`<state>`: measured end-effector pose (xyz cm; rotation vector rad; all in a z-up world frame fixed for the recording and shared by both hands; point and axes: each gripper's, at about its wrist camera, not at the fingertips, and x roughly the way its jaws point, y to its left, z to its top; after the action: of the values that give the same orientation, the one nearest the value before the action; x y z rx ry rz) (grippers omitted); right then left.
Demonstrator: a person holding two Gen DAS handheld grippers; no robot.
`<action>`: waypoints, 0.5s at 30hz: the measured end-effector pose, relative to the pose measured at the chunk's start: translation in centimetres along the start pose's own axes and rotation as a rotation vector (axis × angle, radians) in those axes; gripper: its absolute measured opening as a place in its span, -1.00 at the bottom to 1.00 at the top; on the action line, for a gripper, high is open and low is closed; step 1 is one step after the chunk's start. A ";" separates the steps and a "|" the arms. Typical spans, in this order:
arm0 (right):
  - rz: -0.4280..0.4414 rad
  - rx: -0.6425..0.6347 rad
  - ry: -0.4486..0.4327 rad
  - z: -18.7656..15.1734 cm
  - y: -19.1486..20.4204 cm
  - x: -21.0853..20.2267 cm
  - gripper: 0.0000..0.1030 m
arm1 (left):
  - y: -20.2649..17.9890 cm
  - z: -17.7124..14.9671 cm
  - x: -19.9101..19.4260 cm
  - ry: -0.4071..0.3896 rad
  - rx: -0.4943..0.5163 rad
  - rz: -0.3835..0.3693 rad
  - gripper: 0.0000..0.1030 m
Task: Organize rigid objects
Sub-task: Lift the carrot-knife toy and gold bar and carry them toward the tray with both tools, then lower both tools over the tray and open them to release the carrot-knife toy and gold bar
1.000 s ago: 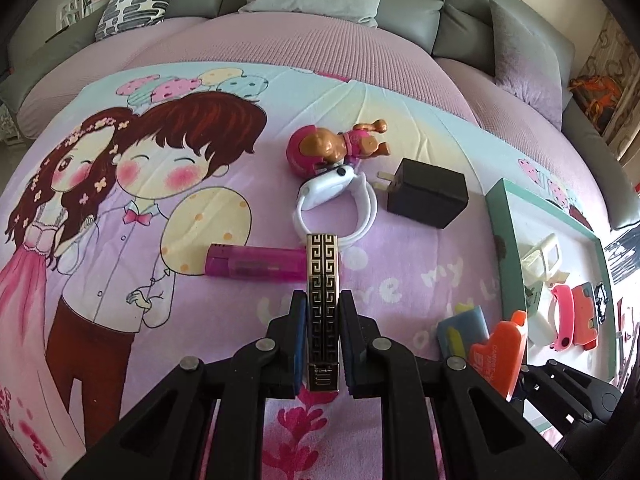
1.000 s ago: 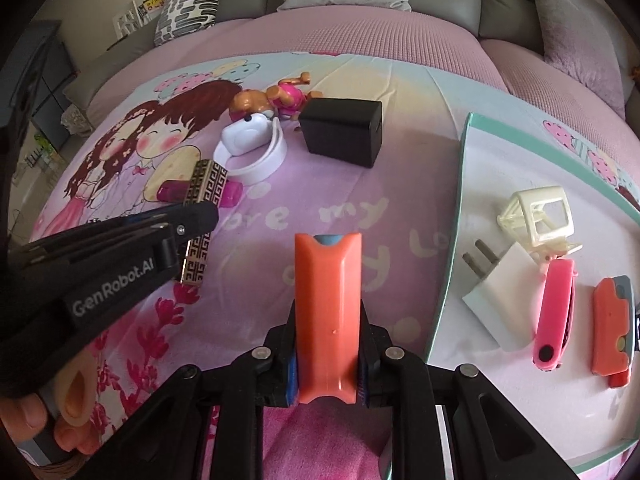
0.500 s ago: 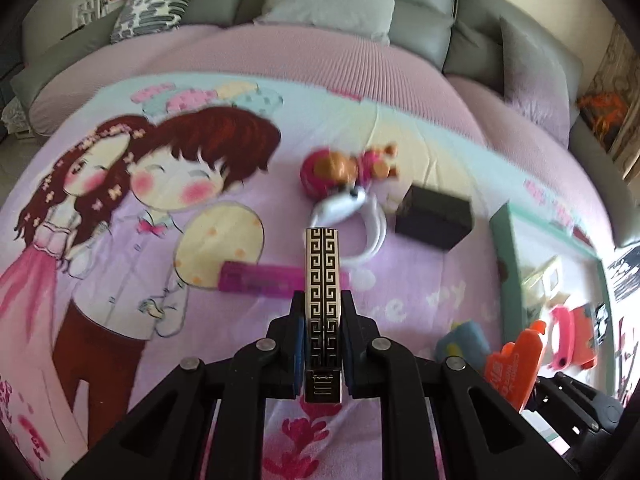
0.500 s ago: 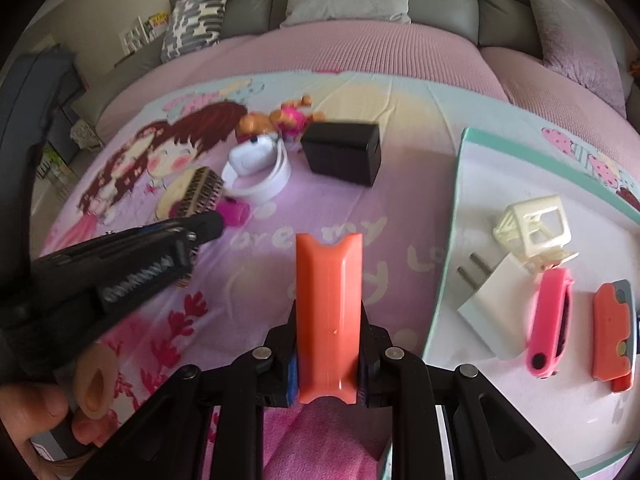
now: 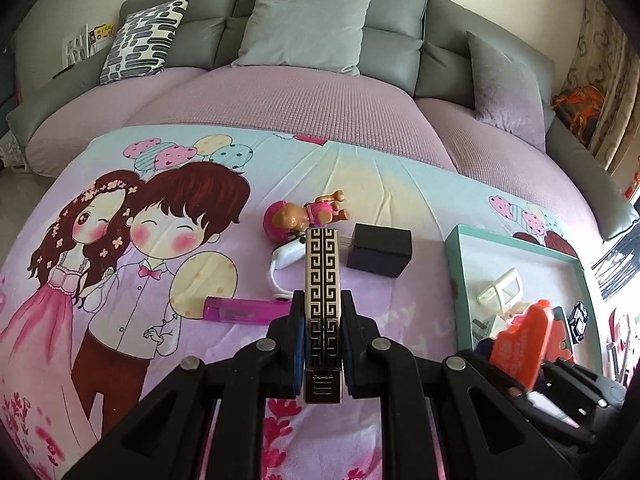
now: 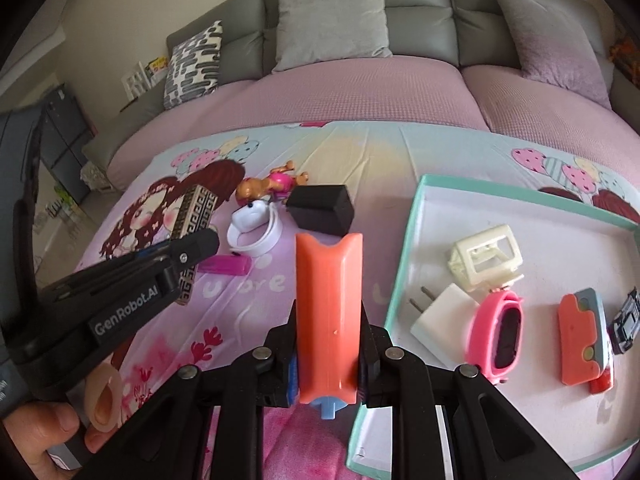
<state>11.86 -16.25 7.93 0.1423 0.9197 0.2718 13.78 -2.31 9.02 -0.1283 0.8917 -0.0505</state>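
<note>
My left gripper (image 5: 322,300) is shut on a black and gold patterned lighter (image 5: 322,280), held above the cartoon bedsheet; the same lighter (image 6: 196,220) shows at the left of the right wrist view. My right gripper (image 6: 329,312) is shut on an orange case with a blue end (image 6: 328,304), also lifted, just left of the teal-rimmed white tray (image 6: 404,256). On the sheet lie a pink lighter (image 5: 240,311), a white watch (image 5: 286,258), a black charger block (image 5: 380,249) and a toy dog figure (image 5: 304,216).
The tray holds a white plug (image 6: 442,316), a cream plastic frame (image 6: 486,256), a pink watch (image 6: 500,332), an orange and grey case (image 6: 582,340) and a small toy car (image 6: 626,320). A grey sofa with cushions (image 5: 304,24) lies beyond. A hand (image 6: 44,436) grips the left tool.
Both grippers have risen from the sheet with their objects still clamped, and both views now take in more of the sofa. The things on the sheet and tray have not moved.
</note>
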 end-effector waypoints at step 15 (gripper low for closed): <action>-0.021 0.157 -0.341 1.7 -5.7 -10.9 -0.56 | -4.6 1.1 -3.0 -0.112 0.074 -0.074 -0.70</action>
<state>7.95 -24.87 15.98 0.3137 0.6021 0.1486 12.80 -6.48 12.69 -0.0939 0.7720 -0.1440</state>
